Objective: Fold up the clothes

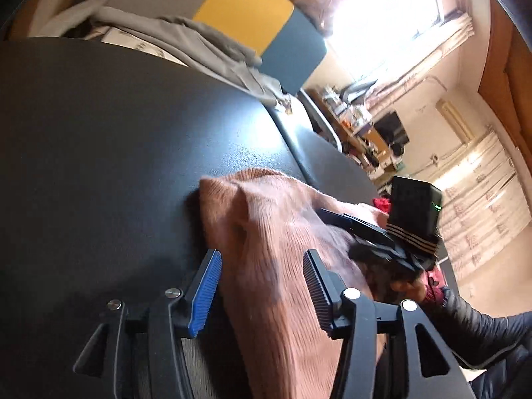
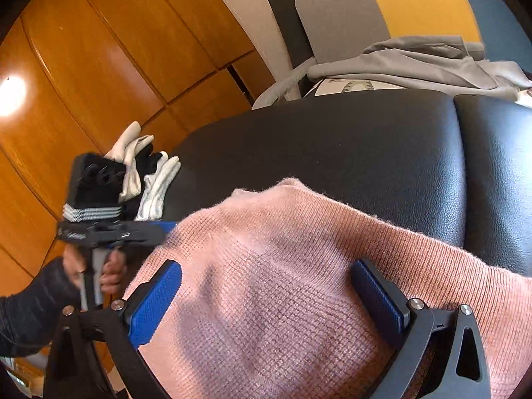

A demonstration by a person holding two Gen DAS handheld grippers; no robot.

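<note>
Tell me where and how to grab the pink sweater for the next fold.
Grip the pink sweater at its fuzzy far edge, where it lies flat on the black cushion. Bring the open right gripper forward over the knit, one finger under that free edge; this looks easier than pinching the bulky middle.

Each wrist view looks forward, close over the pink sweater [image 1: 266, 249]; both share the black surface [image 2: 332, 139].

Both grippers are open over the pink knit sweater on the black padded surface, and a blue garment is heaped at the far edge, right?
Not quite: the heaped garment is grey, not blue, as the right wrist view shows. The left gripper and right gripper are open over the pink knit sweater on the black padded surface.
</note>
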